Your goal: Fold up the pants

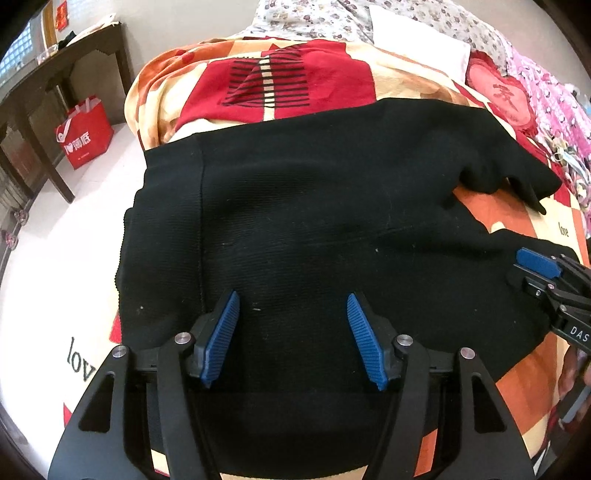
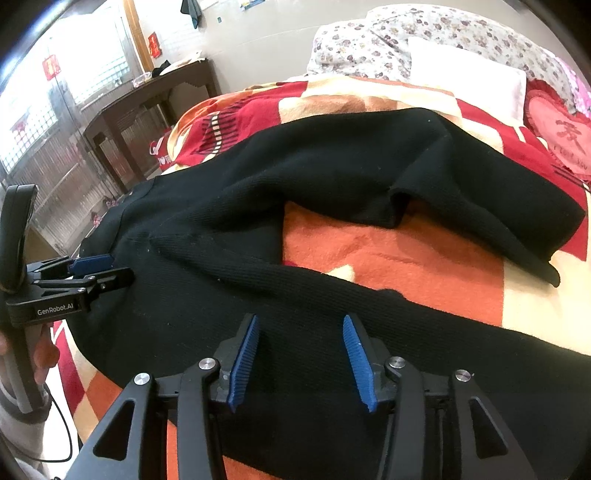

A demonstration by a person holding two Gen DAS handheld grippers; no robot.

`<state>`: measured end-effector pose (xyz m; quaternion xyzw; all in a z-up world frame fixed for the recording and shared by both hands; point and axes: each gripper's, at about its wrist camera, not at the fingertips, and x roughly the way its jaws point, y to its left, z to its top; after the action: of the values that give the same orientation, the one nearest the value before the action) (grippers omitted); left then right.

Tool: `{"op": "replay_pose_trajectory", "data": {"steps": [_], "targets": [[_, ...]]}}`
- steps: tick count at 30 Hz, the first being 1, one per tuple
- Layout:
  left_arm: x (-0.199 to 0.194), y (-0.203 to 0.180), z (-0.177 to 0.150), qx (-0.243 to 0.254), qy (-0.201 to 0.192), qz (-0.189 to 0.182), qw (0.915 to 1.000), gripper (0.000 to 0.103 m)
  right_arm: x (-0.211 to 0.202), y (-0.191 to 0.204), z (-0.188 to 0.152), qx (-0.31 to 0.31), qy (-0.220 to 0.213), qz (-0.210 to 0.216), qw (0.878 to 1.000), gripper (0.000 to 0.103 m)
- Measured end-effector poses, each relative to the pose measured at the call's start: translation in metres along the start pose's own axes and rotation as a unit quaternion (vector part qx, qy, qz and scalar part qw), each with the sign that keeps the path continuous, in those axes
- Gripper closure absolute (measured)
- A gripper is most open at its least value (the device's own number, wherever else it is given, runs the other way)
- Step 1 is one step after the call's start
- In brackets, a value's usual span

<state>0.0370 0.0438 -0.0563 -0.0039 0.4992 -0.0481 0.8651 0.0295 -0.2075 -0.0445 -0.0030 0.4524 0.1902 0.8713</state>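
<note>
Black knit pants [image 1: 314, 206] lie spread on a bed covered by an orange, red and cream blanket [image 1: 221, 77]. The waistband end is at the left, and the two legs split apart toward the right [image 2: 461, 199]. My left gripper [image 1: 291, 299] is open, its blue pads just above the near edge of the pants by the waist. It also shows in the right wrist view [image 2: 107, 267]. My right gripper [image 2: 299, 321] is open over the near leg. It shows at the right edge of the left wrist view [image 1: 532, 273]. Neither holds any cloth.
A dark wooden table [image 1: 55, 74] stands left of the bed with a red shopping bag [image 1: 85, 133] under it. Floral bedding [image 2: 406, 33], a white pillow [image 2: 469, 70] and a red heart cushion [image 2: 565, 136] lie at the far side. The bed's left edge drops to a white floor [image 1: 74, 229].
</note>
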Motion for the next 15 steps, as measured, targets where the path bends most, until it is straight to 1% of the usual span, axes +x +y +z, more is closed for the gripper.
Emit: {"op": "replay_pose_trajectory", "data": {"steps": [4, 6, 8, 10, 11, 13, 15], "targets": [[-0.001, 0.000, 0.001, 0.005, 0.003, 0.001, 1.0000, 0.042, -0.001, 0.001, -0.001, -0.004, 0.000, -0.004, 1.000, 0.056], [-0.003, 0.001, 0.002, -0.002, 0.003, -0.003, 1.0000, 0.042, -0.005, 0.001, 0.001, -0.001, -0.007, -0.001, 1.000, 0.056], [-0.008, 0.001, 0.008, 0.007, -0.006, 0.004, 1.0000, 0.042, -0.013, 0.000, 0.007, -0.011, -0.019, 0.000, 1.000, 0.056], [-0.012, 0.001, 0.015, 0.014, -0.018, 0.014, 0.9996, 0.042, -0.020, -0.001, 0.021, -0.028, -0.031, -0.017, 0.999, 0.056], [-0.015, 0.002, 0.023, 0.017, -0.023, 0.013, 0.9995, 0.042, -0.022, -0.003, 0.030, -0.037, -0.036, -0.028, 0.998, 0.056], [-0.015, 0.005, 0.033, 0.018, -0.025, 0.004, 0.9995, 0.042, -0.025, -0.007, 0.053, -0.061, -0.050, -0.045, 0.996, 0.056], [-0.013, 0.010, 0.046, 0.014, -0.023, -0.003, 0.9996, 0.042, -0.023, -0.014, 0.080, -0.087, -0.057, -0.072, 0.992, 0.056]]}}
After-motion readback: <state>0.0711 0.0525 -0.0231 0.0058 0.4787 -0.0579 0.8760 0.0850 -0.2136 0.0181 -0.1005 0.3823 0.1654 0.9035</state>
